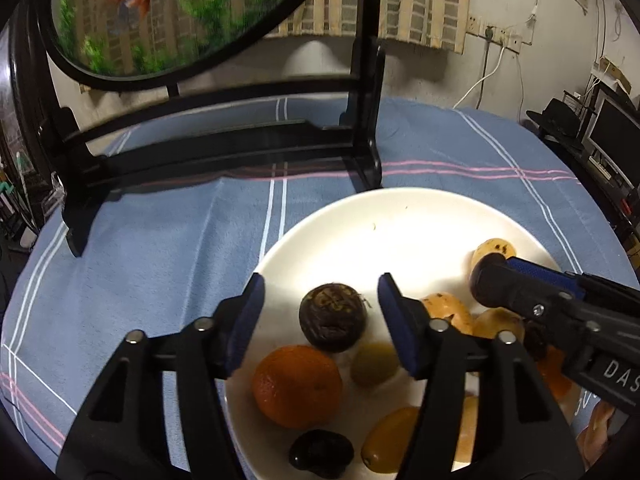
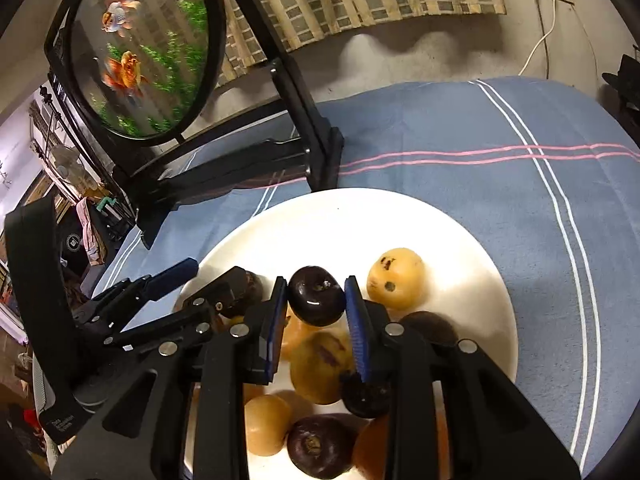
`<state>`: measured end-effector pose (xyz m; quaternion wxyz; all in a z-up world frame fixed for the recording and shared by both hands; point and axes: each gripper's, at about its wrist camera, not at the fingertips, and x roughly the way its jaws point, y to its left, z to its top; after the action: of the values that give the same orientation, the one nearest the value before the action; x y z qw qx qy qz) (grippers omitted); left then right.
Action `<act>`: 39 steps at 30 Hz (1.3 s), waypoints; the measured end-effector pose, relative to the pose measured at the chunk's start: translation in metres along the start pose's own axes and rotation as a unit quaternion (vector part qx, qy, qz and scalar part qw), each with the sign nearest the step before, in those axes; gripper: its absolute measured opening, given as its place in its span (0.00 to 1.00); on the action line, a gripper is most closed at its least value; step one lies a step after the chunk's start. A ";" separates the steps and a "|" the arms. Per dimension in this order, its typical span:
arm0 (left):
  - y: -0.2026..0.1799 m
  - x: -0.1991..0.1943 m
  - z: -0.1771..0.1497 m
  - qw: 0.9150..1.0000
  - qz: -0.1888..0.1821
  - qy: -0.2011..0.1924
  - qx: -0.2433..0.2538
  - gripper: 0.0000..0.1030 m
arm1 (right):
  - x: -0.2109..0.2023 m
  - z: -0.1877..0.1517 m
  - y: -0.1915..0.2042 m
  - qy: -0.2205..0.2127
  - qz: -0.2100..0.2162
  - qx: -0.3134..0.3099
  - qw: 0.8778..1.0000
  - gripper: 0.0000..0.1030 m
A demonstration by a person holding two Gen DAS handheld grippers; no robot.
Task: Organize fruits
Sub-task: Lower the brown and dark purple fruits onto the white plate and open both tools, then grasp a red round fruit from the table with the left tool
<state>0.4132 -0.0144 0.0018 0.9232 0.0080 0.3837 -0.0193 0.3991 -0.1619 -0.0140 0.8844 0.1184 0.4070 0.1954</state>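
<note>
A white plate [image 1: 400, 224] holds several fruits: an orange [image 1: 297, 386], dark round fruits [image 1: 333, 317], a green one [image 1: 375, 364] and yellow ones [image 1: 493, 249]. My left gripper [image 1: 321, 322] is open above the plate, its jaws on either side of a dark fruit without touching it. My right gripper [image 2: 316, 298] is shut on a dark round fruit [image 2: 317, 295] and holds it above the plate [image 2: 360, 224]. Below it lie yellow fruits [image 2: 396, 278] and more dark fruits [image 2: 318, 446]. The right gripper [image 1: 490, 280] also shows in the left wrist view, its fruit hidden there.
A black stand [image 1: 224, 148] with a round fish picture [image 1: 160, 12] stands on the blue striped cloth [image 1: 160, 248] behind the plate. It also shows in the right wrist view [image 2: 296, 136]. A wall with a cable [image 2: 540, 44] is behind the table.
</note>
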 end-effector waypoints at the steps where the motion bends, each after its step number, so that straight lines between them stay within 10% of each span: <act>1: 0.000 -0.001 0.001 1.000 -0.001 -0.001 0.000 0.62 | -0.001 0.001 0.001 -0.001 0.002 -0.001 1.000 0.30; 4: 0.003 -0.006 0.001 1.000 0.000 -0.005 -0.001 0.64 | -0.004 0.002 0.001 -0.007 -0.008 -0.003 1.000 0.36; 7: 0.007 -0.009 0.002 1.000 0.000 -0.007 -0.007 0.64 | -0.009 0.001 0.001 -0.027 -0.021 -0.004 0.999 0.73; 20: 0.012 -0.033 -0.010 1.000 -0.011 -0.015 -0.010 0.65 | -0.047 -0.002 0.009 -0.058 0.025 0.010 0.998 0.73; 39: -0.021 -0.139 -0.150 0.996 -0.039 0.012 0.076 0.77 | -0.174 -0.129 -0.029 -0.052 0.089 0.154 0.983 0.88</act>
<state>0.2082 -0.0268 -0.0050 0.9139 0.0636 0.3919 -0.0843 0.2042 -0.2578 0.0100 0.8543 0.2994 0.3738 0.2020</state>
